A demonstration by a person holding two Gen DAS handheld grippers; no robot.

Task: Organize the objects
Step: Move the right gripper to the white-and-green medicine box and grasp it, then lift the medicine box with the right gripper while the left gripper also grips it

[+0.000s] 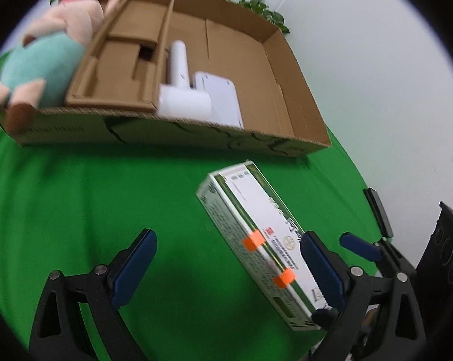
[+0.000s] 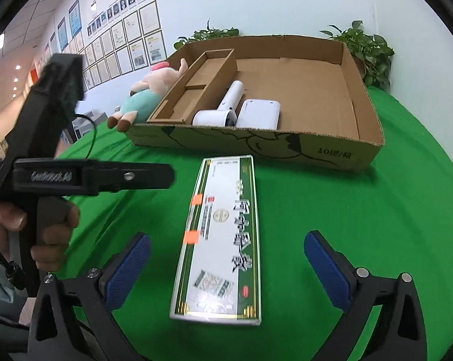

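Observation:
A long white and green carton point(image 2: 223, 234) with two orange tape tabs lies flat on the green cloth, in front of a shallow cardboard tray point(image 2: 316, 150). My right gripper point(image 2: 226, 267) is open, one blue pad on each side of the carton's near half, neither touching it. My left gripper point(image 1: 229, 267) is also open; the carton point(image 1: 256, 234) runs diagonally past its right finger. In the right wrist view the left gripper point(image 2: 163, 177) shows side-on at the left, held by a hand point(image 2: 45, 225). One right gripper finger point(image 1: 360, 246) shows beside the carton.
The tray point(image 1: 286, 138) holds a cardboard insert point(image 1: 127, 54), a white hair dryer point(image 1: 178, 90) and a flat white device point(image 1: 220, 99); its right half is bare. A plush pig point(image 1: 45, 57) leans on its left wall. Potted plants point(image 2: 367, 48) stand behind.

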